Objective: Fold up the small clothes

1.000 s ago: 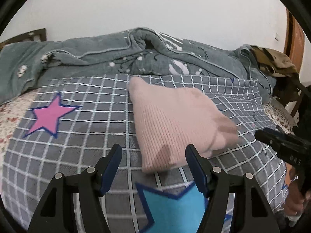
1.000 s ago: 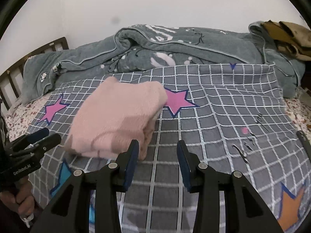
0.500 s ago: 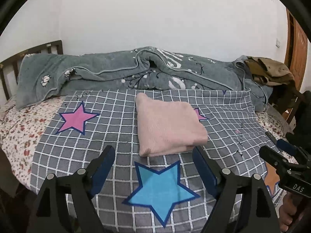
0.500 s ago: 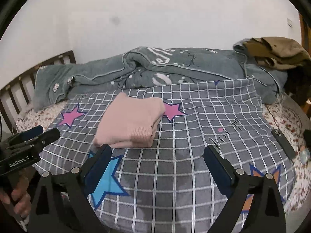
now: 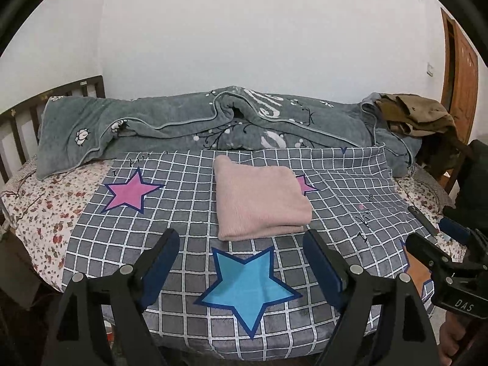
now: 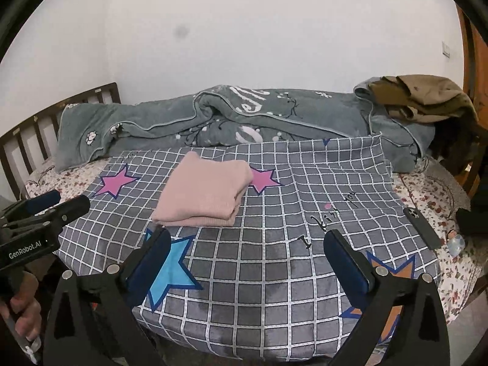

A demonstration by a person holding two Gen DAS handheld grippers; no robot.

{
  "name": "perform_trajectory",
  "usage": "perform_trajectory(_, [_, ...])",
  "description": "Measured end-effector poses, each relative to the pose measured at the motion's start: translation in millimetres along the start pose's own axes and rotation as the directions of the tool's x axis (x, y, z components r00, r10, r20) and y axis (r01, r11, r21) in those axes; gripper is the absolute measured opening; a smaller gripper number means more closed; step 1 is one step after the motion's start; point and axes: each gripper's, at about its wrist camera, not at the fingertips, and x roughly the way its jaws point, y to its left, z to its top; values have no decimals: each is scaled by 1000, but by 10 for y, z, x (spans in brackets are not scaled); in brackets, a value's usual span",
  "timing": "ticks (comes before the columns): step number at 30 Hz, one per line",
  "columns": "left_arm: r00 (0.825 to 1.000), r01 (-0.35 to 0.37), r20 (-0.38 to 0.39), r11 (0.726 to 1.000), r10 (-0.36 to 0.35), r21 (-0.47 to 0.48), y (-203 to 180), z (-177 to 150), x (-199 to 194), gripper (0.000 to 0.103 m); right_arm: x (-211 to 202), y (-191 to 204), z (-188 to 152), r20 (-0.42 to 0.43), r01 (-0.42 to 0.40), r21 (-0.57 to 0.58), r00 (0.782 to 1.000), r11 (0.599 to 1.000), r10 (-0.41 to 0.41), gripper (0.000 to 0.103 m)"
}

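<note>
Pink ribbed knit garment (image 5: 259,199) lies folded into a compact rectangle on the grey checked blanket (image 5: 183,201), near the blanket's middle, its layered edges facing you. One corner of it covers part of a pink star (image 6: 263,180) printed on the blanket; a second pink star (image 5: 132,190) sits clear to its left, and a blue star (image 5: 248,280) lies just in front of it on your side. Your left tool (image 5: 244,267) hovers above the blanket's near edge with its blue-padded jaws spread wide, nothing between them and no contact with the garment. Your right tool (image 6: 245,262) is likewise released, and its jaws have just been opening; only bare blanket shows between them. Each tool appears at the margin of the other's view, gripped by a hand (image 6: 24,314). Beyond the checked blanket, a rumpled grey-green quilt (image 5: 170,122) runs along the far side of the bed against the white wall, with a heap of brown clothing (image 6: 424,97) at its right end. A floral sheet (image 5: 39,207) shows on both sides of the blanket, and a dark phone (image 6: 422,227) lies on it at the right. A dark wooden headboard (image 6: 30,140) stands at the left.
</note>
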Motion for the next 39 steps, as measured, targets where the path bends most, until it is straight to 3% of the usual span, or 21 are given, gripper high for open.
perform_trajectory(39, [1000, -10, 0, 1000, 10, -18, 38, -11, -44, 82, -109, 2, 27, 8, 32, 15, 999, 999, -32, 99])
